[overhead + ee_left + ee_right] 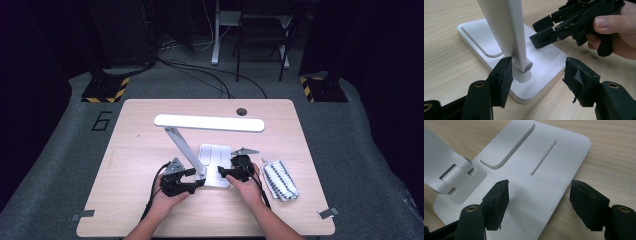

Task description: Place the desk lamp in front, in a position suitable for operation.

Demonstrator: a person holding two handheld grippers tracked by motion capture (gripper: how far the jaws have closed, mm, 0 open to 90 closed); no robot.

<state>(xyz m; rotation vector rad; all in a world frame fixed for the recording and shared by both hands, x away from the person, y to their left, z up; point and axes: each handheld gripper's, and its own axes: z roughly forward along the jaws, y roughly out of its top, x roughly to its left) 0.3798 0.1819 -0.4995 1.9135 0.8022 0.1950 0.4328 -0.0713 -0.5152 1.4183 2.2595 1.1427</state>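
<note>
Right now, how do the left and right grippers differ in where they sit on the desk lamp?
The left gripper sits at the lamp's hinge, its open jaws on either side of the white arm; the right gripper hovers over the flat base, its jaws spanning the base's near edge. The left gripper comes in from the lamp's left side, the right gripper from its right. Both stand open, gripping nothing, each held in one hand.

One white desk lamp [210, 150], two grippers, perhaps one striped cloth [280, 179].
</note>
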